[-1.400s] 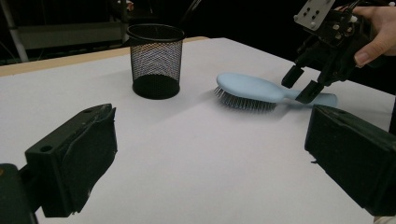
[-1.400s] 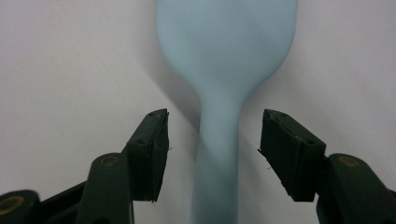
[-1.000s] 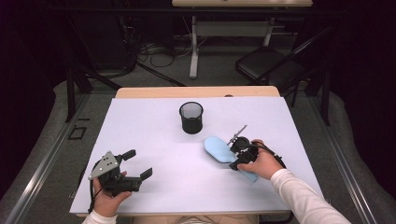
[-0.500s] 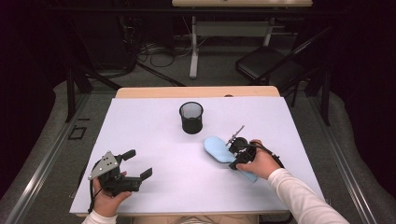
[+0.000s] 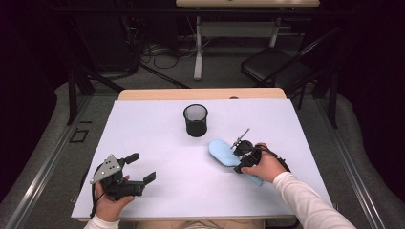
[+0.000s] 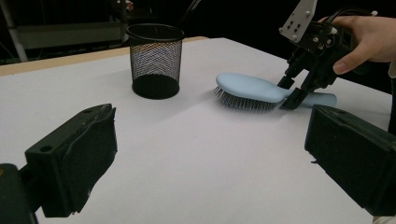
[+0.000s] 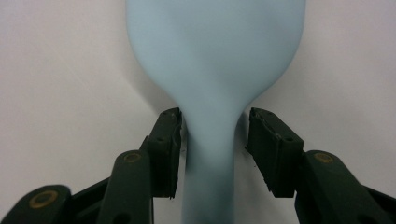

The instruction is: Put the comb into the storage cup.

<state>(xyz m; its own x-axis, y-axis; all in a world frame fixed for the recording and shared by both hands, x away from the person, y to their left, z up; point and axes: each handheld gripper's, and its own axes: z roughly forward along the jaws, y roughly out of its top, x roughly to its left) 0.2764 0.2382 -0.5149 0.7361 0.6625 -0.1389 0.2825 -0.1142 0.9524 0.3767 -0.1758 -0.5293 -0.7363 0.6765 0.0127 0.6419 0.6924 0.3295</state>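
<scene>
Right gripper view shows my right gripper (image 7: 215, 140) straddling the neck of the pale blue hairbrush (image 7: 215, 56), just where the handle widens into the head. My jaws have just been closing with the handle between them: the left pad looks to be at the handle's edge, while a slim gap remains at the right pad, so I am not yet clamped.

In the high view the hairbrush (image 5: 223, 152) lies flat on the white table (image 5: 153, 143), bristles down, at about five o'clock from the black mesh cup (image 5: 196, 120) and near it, head pointing toward ten o'clock. My left gripper (image 5: 131, 169) rests well apart at the table's seven o'clock, jaws spread wide and empty.

To do this grasp well, I judge I should shift slightly toward the open side so both pads meet the handle together. Otherwise the touching pad may push the brush sideways and skew it. I should close squarely across the neck, low enough to seat the pads fully, then lift level before turning toward the cup.
</scene>
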